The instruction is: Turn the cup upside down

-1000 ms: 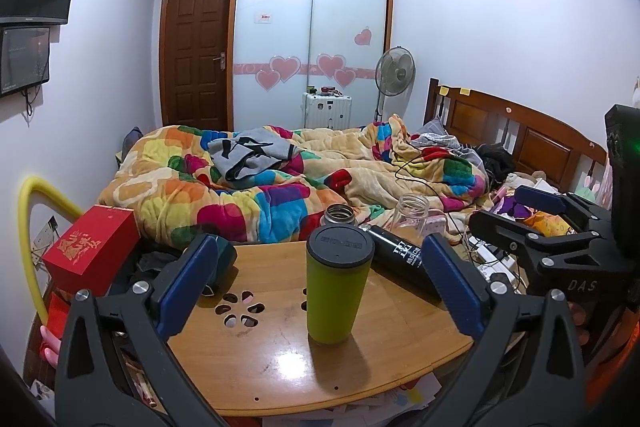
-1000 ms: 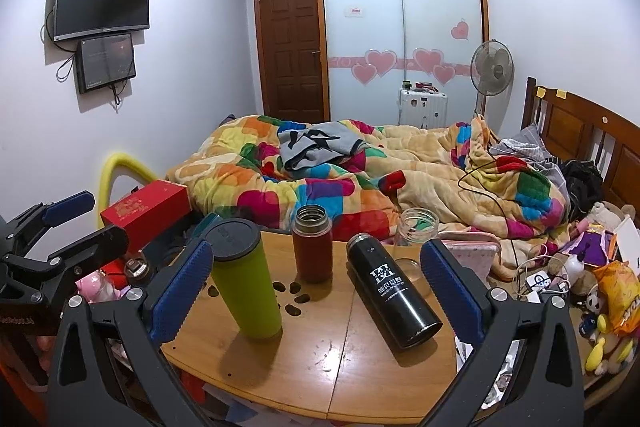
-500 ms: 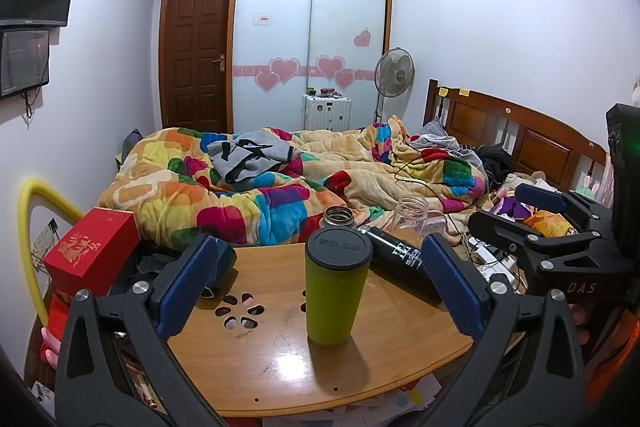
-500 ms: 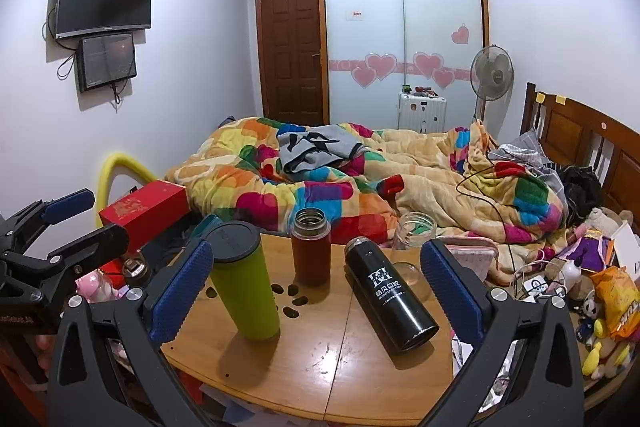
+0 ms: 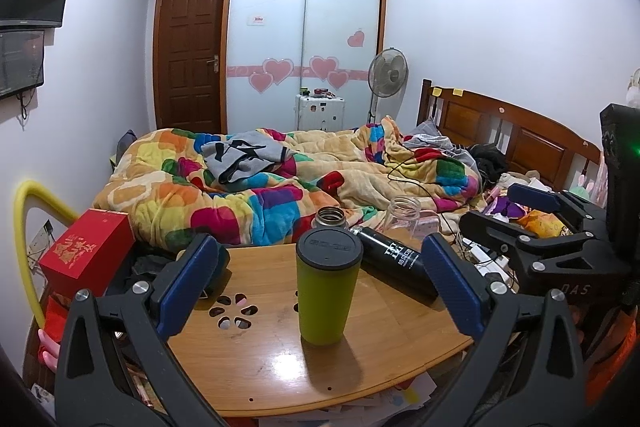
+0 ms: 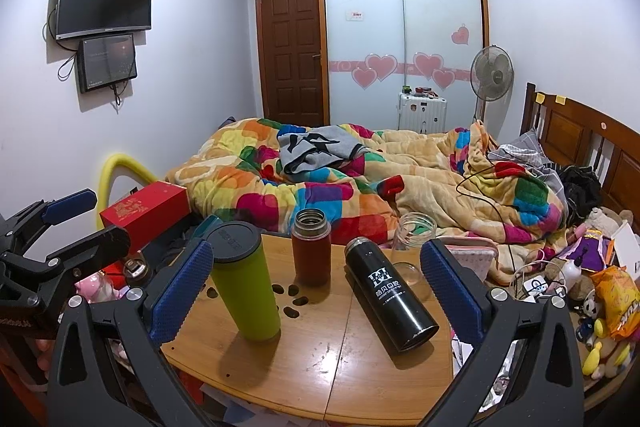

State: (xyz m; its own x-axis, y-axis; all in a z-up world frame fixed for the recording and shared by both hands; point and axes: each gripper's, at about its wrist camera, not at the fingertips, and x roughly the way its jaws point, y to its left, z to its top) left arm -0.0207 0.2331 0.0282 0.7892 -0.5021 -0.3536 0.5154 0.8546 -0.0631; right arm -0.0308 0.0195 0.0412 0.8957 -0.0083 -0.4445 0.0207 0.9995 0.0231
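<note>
A green cup [image 5: 327, 291] with a dark lid stands upright on the round wooden table [image 5: 276, 363]; it also shows in the right wrist view [image 6: 246, 281]. A black flask [image 6: 390, 294] lies tilted on the table, also seen in the left wrist view [image 5: 394, 265]. A brown open flask [image 6: 311, 253] and a clear glass jar [image 6: 412, 245] stand behind. My left gripper [image 5: 320, 289] is open, its blue pads either side of the green cup, not touching. My right gripper [image 6: 316, 291] is open and empty in front of the flasks.
A bed with a colourful quilt [image 5: 280, 183] lies behind the table. A red box [image 5: 86, 253] and a yellow hoop [image 5: 28, 227] stand left. Cables, toys and snack bags [image 6: 608, 291] crowd the right. Papers lie under the table's front edge.
Both grippers have shifted slightly; the scene has slid a little in each view. The cups have not moved and both grippers stay open.
</note>
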